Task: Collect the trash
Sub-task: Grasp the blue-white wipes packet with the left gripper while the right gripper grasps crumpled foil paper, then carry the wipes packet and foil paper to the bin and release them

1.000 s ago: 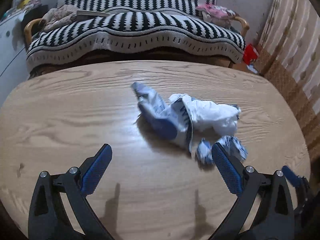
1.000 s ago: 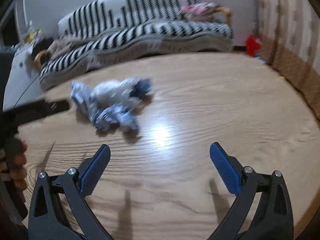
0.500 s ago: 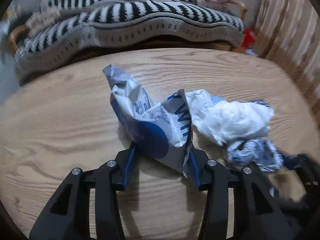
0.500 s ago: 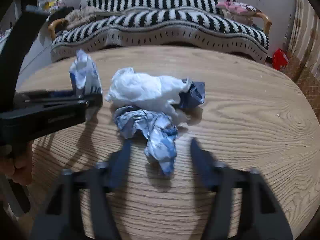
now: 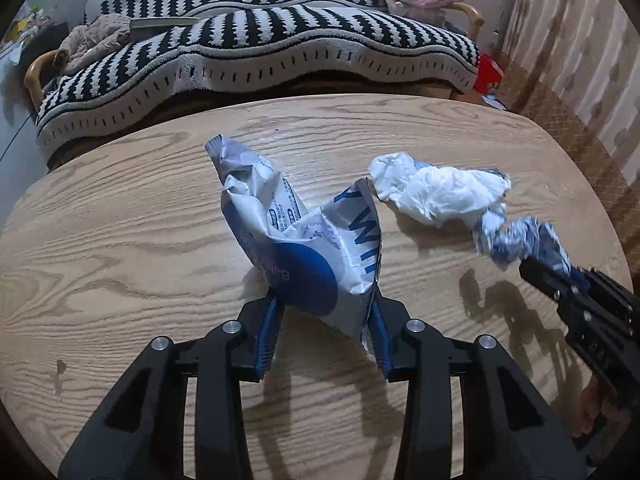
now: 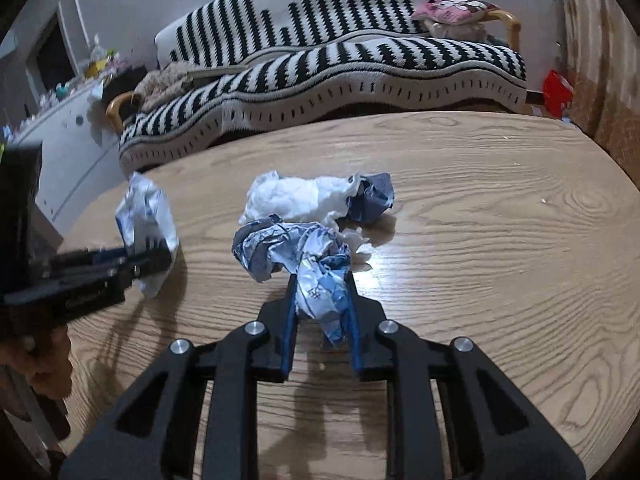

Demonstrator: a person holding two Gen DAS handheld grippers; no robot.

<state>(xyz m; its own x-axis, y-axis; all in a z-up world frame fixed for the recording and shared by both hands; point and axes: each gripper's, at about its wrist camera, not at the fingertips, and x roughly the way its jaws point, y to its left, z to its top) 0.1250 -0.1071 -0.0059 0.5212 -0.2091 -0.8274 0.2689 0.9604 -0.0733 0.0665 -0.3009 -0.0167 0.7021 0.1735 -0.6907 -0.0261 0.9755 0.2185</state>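
Note:
A large blue-and-white wrapper stands crumpled on the wooden table. My left gripper has it between its blue pads, which press its lower end as the jaws keep closing. To the right lies a white tissue wad and a crumpled blue-and-white foil wrapper. My right gripper holds that foil wrapper between its pads, its jaws still closing on it. The tissue wad touches a dark blue scrap just behind.
A sofa with a black-and-white striped cover runs along the table's far edge. A red object lies on the floor at the right. A white cabinet stands at the left. A hand holds the left gripper's handle.
Both grippers went from wide open and short of the trash to closed around it: the left on the large wrapper, the right on the crumpled foil wrapper.

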